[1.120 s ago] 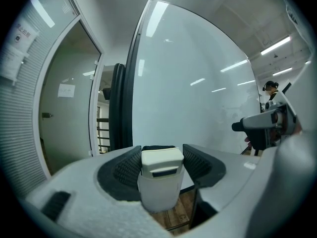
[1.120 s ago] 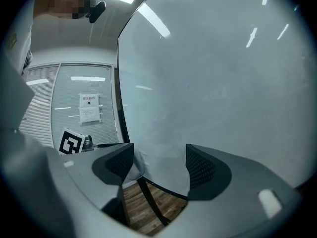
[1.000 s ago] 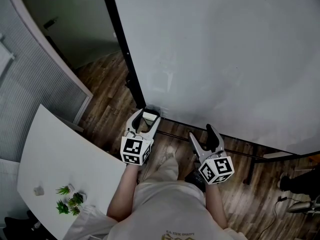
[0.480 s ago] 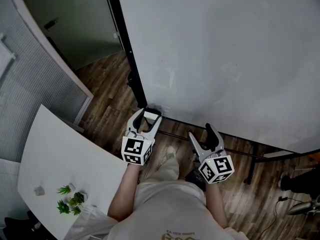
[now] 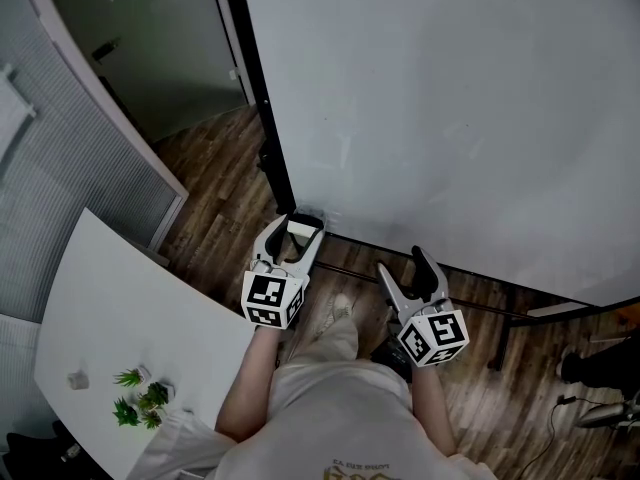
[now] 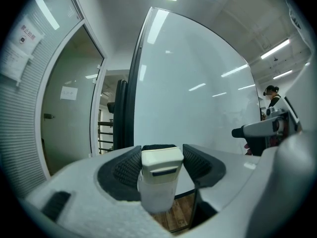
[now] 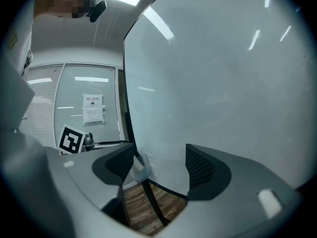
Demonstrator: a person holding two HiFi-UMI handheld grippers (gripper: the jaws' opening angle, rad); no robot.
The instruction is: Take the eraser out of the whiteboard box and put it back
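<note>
The left gripper clamps the eraser, which sits in the box at the whiteboard's lower left corner. The right gripper gapes empty. Judging by this, the task looks either unstarted or nearly finished.

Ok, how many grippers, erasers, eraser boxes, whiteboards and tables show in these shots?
Grippers: 2, the left gripper and the right gripper
Eraser: 1
Box: 1
Whiteboard: 1
Table: 1
Total: 6
</note>
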